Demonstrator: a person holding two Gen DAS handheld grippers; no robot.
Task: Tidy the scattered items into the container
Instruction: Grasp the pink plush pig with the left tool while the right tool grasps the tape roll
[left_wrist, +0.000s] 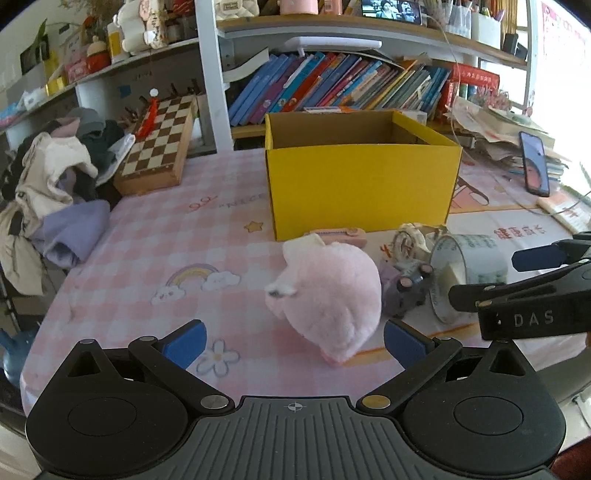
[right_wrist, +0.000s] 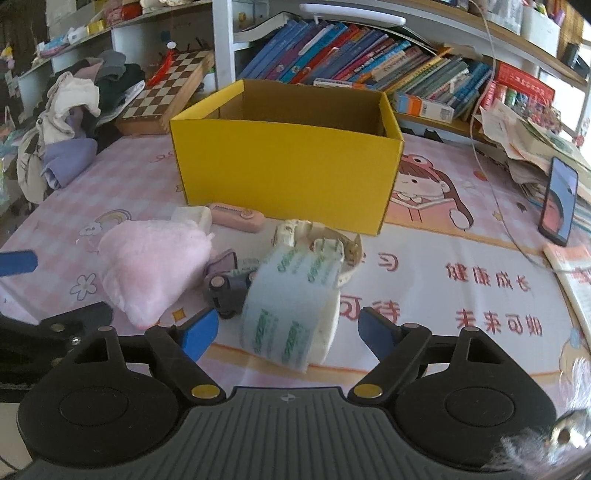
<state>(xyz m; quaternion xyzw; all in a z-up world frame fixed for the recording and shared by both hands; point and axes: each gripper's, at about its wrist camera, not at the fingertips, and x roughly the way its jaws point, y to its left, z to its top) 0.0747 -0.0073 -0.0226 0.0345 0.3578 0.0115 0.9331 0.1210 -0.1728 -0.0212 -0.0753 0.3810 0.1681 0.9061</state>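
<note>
While the left hand-held gripper (left_wrist: 293, 341) stood spread around the pink plush toy (left_wrist: 328, 291), not pressing it, the toy lay before the yellow box (left_wrist: 362, 184). Seen from the right wrist, the right hand-held gripper (right_wrist: 286, 334) gaped around the tape roll (right_wrist: 291, 306) before that box (right_wrist: 288, 173) on the desk (right_wrist: 461, 266).

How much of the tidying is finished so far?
Nothing looks done: the visible part of the yellow cardboard box is empty. In hand: the left tongs stand open at the fluffy pink plush toy, the right tongs open around the printed tape roll, gripping neither. The pink case and small toys remain outside.
</note>
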